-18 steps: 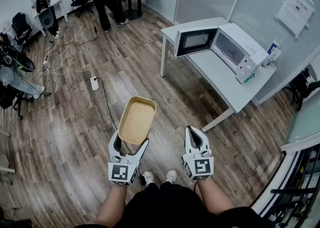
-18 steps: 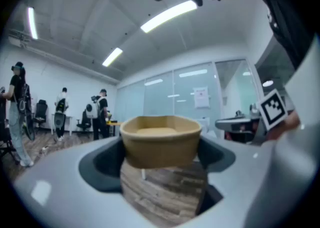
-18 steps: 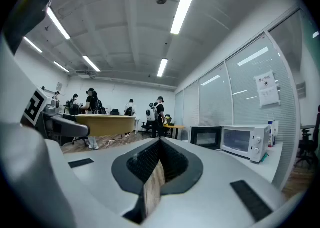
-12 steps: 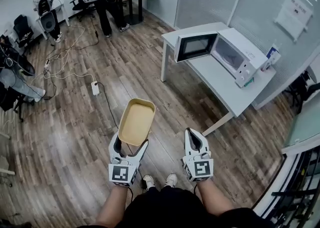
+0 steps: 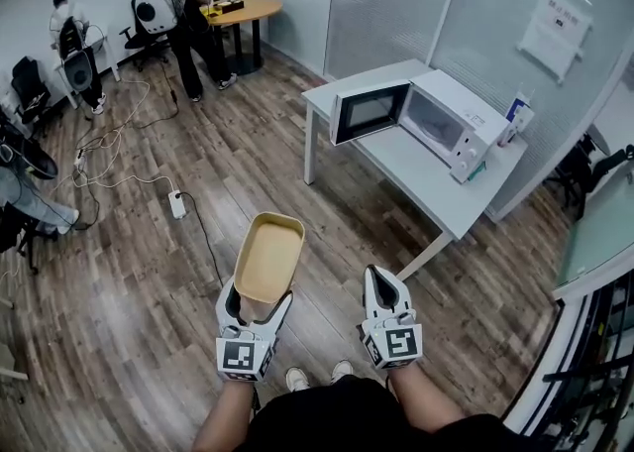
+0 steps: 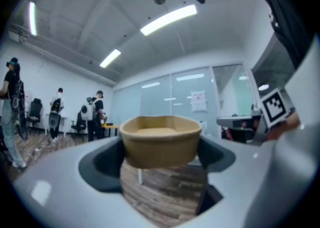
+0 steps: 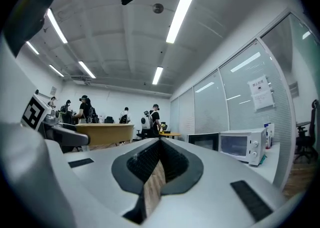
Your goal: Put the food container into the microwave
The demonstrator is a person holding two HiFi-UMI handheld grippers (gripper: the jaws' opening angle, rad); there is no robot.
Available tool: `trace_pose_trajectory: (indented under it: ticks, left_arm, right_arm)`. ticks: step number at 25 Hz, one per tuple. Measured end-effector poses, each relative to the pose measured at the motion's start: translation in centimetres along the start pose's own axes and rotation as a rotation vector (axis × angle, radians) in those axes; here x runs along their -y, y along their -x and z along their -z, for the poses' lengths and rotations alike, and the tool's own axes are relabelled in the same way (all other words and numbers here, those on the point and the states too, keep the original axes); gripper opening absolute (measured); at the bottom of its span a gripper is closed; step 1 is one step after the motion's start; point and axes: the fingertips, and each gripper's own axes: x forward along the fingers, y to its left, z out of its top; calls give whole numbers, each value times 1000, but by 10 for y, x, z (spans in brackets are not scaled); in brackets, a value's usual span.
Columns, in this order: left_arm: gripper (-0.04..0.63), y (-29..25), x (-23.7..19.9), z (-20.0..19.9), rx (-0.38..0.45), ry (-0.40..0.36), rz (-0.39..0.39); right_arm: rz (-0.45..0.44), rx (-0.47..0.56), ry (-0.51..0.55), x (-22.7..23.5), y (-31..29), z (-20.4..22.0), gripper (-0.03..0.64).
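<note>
At the bottom of the head view, just above your forearms, both grippers ride side by side at about the same height. Your left gripper [image 5: 258,293] is clamped on the near short end of the food container [image 5: 269,257], with a jaw on each side of its wall, as the left gripper view shows. Gripping one end probably leaves the far end free to go into the oven first. Your right gripper [image 5: 377,280] has its jaws pressed together, with only a thin slit of floor showing between them. It carries nothing and looks parked as a spare, ready to steady the tub or shut the door.

The container is in the air over the wooden floor [image 5: 149,321], well apart from any surface. It sits level with its open side up and looks empty. Its long axis runs away from you, up the frame and leaning slightly right, so the free short end leads.

Further off, in the upper right of the frame, the microwave [image 5: 446,121] stands on a white table [image 5: 426,182]. Its door [image 5: 369,110] is swung out to the left, so the cavity is open to receive. The tub's axis points left of that opening, so I judge you'll need to turn right on approach. At the upper left, a person with a backpack [image 5: 168,4] stands by a round table [image 5: 243,12], clear of your path.
</note>
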Motion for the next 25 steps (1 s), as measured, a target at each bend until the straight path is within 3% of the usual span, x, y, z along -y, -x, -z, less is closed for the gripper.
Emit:
trace_pose_trajectory:
  ticks: [8,18,25]
  left_arm:
    - [462,-25,-9,-4,13,-4,46]
    - [462,-108,-7,-7,-3,-29,94]
    - [463,-172,-11,-12,-9,-39,85]
  right_arm:
    - [48,1,-22,13,-12,-2,6]
    - [70,2,-36,73,-68,10,6]
    - [78,9,-37,119,-111,10,6]
